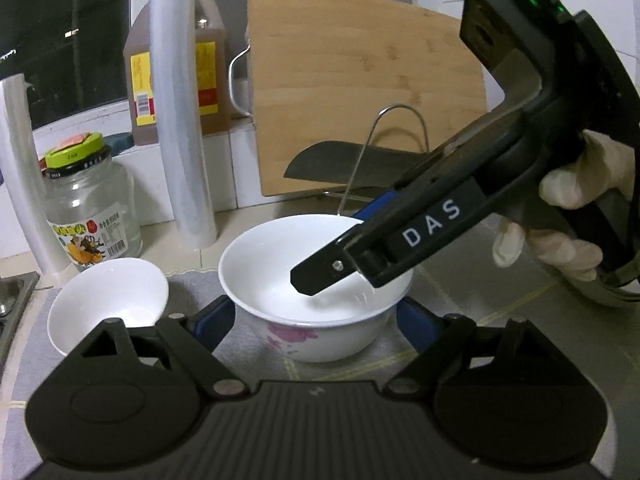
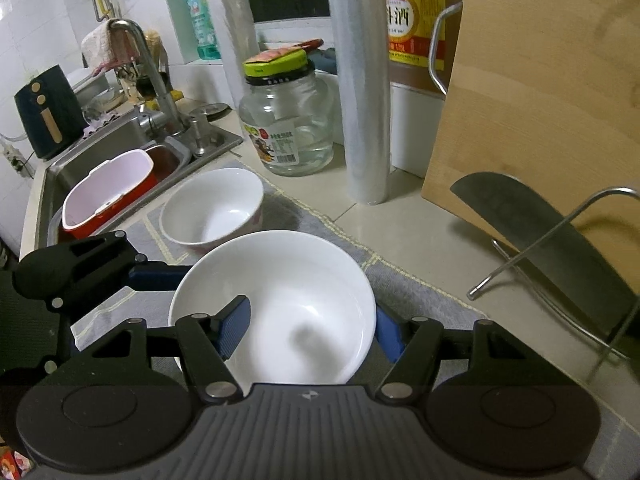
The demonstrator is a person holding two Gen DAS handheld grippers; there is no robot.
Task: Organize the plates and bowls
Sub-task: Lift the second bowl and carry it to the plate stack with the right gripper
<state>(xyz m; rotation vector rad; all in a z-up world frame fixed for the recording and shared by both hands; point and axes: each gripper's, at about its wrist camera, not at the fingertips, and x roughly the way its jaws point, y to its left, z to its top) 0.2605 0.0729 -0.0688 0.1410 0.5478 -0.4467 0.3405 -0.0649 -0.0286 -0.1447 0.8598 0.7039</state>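
Observation:
A large white bowl [image 1: 280, 272] [image 2: 300, 292] with a pink flower print stands on, or just above, the grey mat [image 1: 248, 344]; which of the two I cannot tell. My left gripper [image 1: 316, 316] is shut on it, a blue pad against each side of the outer wall. One left fingertip [image 2: 156, 276] shows in the right wrist view. My right gripper [image 2: 310, 326] [image 1: 340, 244] straddles the rim from the right, one finger inside and one outside, shut on the wall. A smaller white bowl [image 1: 108, 296] [image 2: 212, 208] sits on the mat to the left.
Behind the bowls stand a glass jar [image 2: 288, 120], cling film rolls [image 1: 180, 120] and a wooden cutting board [image 1: 360, 80]. A cleaver [image 2: 552, 240] rests in a wire rack. The sink [image 2: 120, 148] holds a red and white container [image 2: 108, 192]. A gloved hand [image 1: 568, 216] holds the right gripper.

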